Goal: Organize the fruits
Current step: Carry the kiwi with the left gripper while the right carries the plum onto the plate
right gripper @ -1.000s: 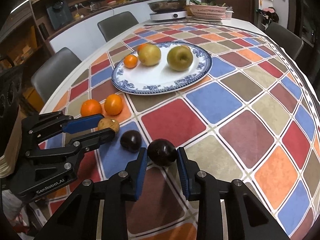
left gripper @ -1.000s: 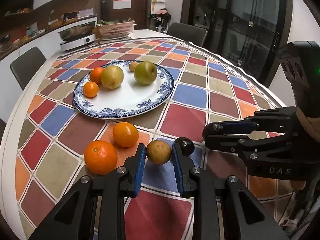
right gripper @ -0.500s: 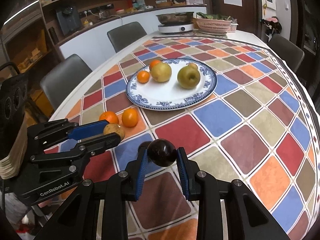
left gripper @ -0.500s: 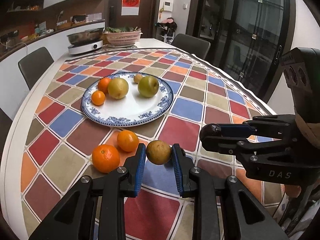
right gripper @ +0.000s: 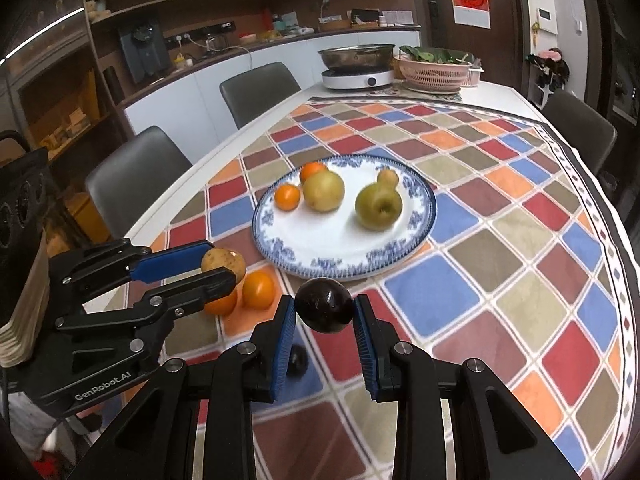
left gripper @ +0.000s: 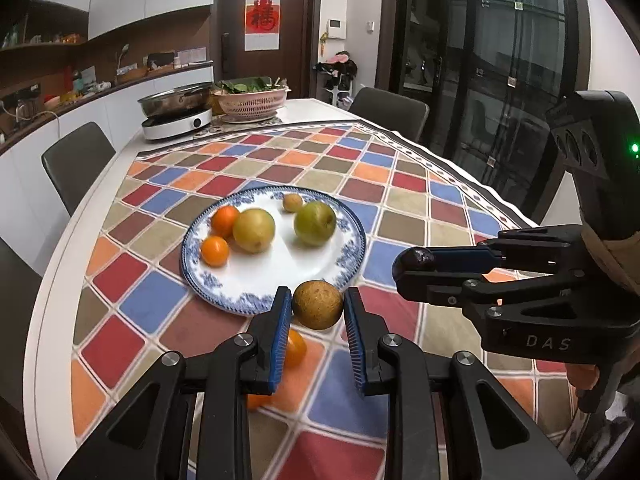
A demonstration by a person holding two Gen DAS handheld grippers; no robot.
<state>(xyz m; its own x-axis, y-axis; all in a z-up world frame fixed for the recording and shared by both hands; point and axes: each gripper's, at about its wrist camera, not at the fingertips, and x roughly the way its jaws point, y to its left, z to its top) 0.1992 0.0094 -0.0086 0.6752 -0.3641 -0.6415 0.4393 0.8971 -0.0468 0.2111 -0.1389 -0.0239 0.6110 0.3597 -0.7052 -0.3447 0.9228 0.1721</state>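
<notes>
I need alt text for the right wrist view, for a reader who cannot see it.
The right hand-held gripper holds a dark round fruit above a colourful checked tablecloth. Ahead, a blue-and-white plate carries five fruits. At left, the left hand-held gripper holds a brown fruit over two oranges.

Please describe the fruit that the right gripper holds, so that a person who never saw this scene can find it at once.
Start at the blue-and-white plate on the checkered tablecloth. Just before its near rim, the right gripper is shut on a round fruit lifted above the cloth. It is dark purple, nearly black and glossy, while the left gripper's fruit is tan.
</notes>
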